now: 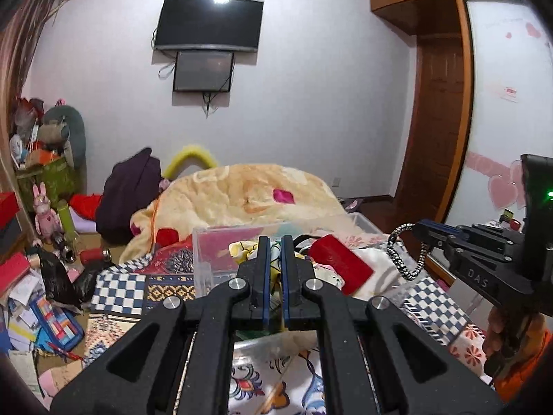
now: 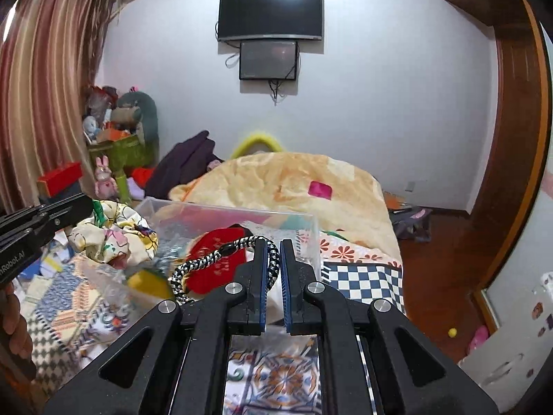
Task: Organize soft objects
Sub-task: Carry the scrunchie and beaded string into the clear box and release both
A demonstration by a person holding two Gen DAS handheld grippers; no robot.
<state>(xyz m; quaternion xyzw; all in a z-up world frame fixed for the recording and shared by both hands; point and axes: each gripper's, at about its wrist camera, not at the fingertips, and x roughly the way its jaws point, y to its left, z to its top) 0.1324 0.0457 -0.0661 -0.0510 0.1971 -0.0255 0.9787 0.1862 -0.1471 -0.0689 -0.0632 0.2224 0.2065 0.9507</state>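
Mid-task. Left gripper (image 1: 274, 242) clamped on floral cloth (image 2: 114, 233), held over clear box (image 2: 312, 228) on bed (image 2: 363, 276). Right gripper (image 2: 273, 245) clamped on braided cord (image 2: 207, 259), also over box. Red pouch (image 2: 216, 263) already inside. Judgement: both items not yet dropped in.

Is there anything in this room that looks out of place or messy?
Yes. Papers and books lie scattered on the floor left of the bed. The clear box on the bed sits askew. The right gripper holds a braided cord; the left gripper holds patterned cloth.
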